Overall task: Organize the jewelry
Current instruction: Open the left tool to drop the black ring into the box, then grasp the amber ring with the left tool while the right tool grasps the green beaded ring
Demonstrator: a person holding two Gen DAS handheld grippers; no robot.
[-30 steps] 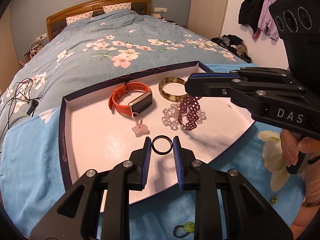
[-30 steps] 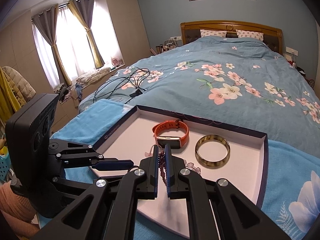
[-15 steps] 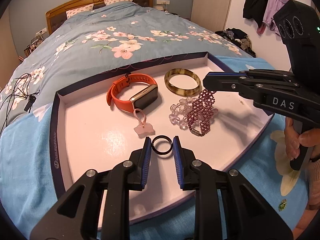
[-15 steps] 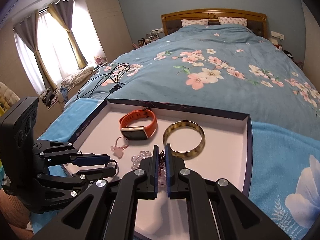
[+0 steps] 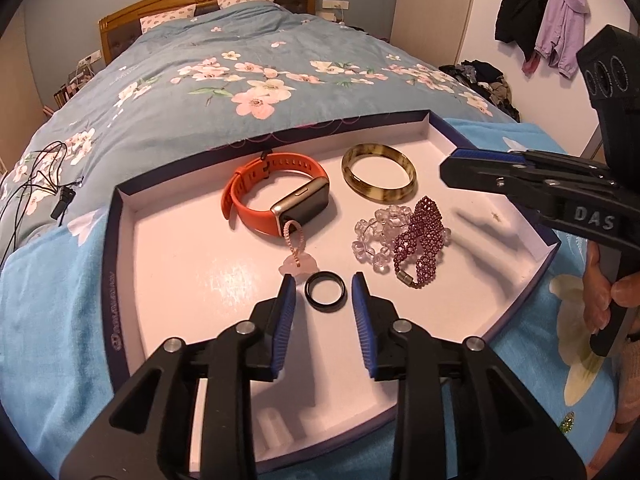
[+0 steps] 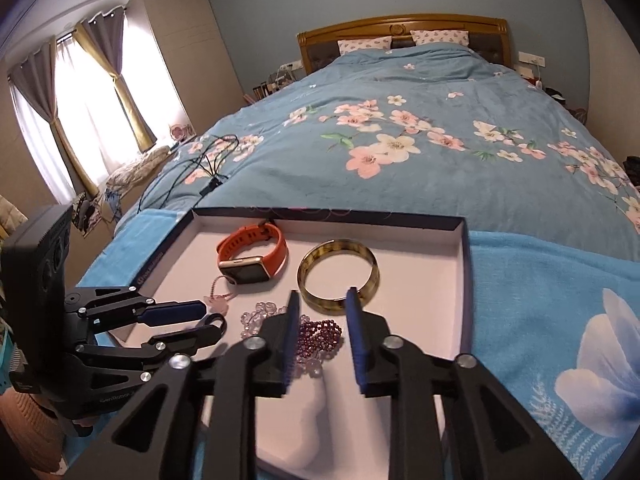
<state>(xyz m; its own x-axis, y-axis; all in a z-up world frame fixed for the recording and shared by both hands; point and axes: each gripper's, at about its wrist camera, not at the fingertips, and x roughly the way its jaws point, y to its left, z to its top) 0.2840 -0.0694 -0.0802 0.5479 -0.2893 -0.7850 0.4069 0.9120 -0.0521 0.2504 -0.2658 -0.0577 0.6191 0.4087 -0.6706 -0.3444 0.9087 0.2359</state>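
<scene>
A white tray (image 5: 192, 280) with dark walls lies on a blue towel on the bed. In it are an orange watch (image 5: 276, 194), a horn-coloured bangle (image 5: 378, 178), a clear bead bracelet (image 5: 374, 236), a maroon bead bracelet (image 5: 420, 240), a pink charm (image 5: 298, 264) and a black ring (image 5: 324, 285). My left gripper (image 5: 324, 286) is open, its pads on either side of the ring. My right gripper (image 6: 322, 320) is open above the maroon bracelet (image 6: 320, 336), beside the bangle (image 6: 338, 270).
A black cable (image 6: 208, 168) lies on the floral quilt left of the tray. A small green piece (image 5: 566, 430) lies on the towel at the right. Clothes hang on the wall (image 5: 540, 20) at the far right.
My right gripper has opened and the maroon bracelet now lies in the tray. My left gripper has opened wider and the black ring lies free between its pads.
</scene>
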